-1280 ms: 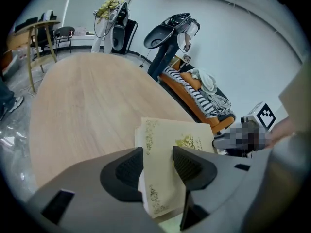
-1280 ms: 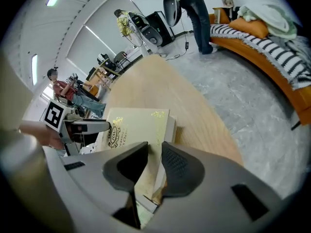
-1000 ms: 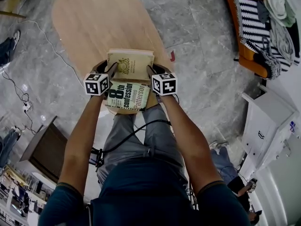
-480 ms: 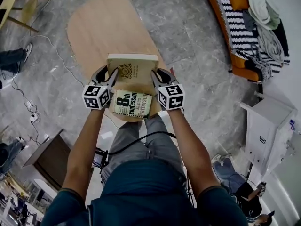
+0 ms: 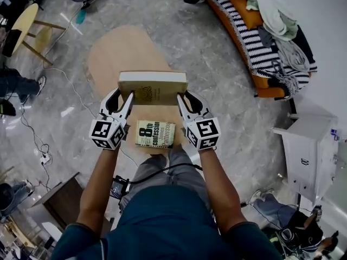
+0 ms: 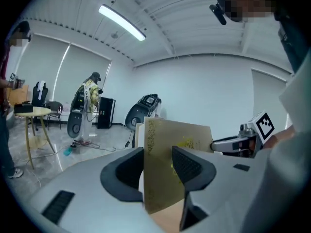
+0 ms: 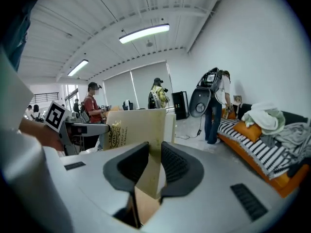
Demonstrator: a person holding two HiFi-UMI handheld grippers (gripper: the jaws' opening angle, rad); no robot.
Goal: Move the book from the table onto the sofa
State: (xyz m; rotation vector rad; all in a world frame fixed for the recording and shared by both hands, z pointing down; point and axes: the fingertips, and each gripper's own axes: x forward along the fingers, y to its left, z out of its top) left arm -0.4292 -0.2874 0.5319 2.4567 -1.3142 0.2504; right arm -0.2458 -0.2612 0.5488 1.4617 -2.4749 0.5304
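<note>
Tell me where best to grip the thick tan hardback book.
By its two opposite side edges, one hand-held gripper from each side. The thick tan hardback book is broad and flat, so one grip would likely let it twist. So it is held now: the left hand-held gripper, whose jaws have just been closing on it, and the right hand-held gripper each clamp one side.

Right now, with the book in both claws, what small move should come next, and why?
Probably swing the book toward the sofa, at the head view's upper right. The left claw and right claw each clamp one side of it, the left jaws having just been closing on it, and it already looks lifted off the table.
</note>
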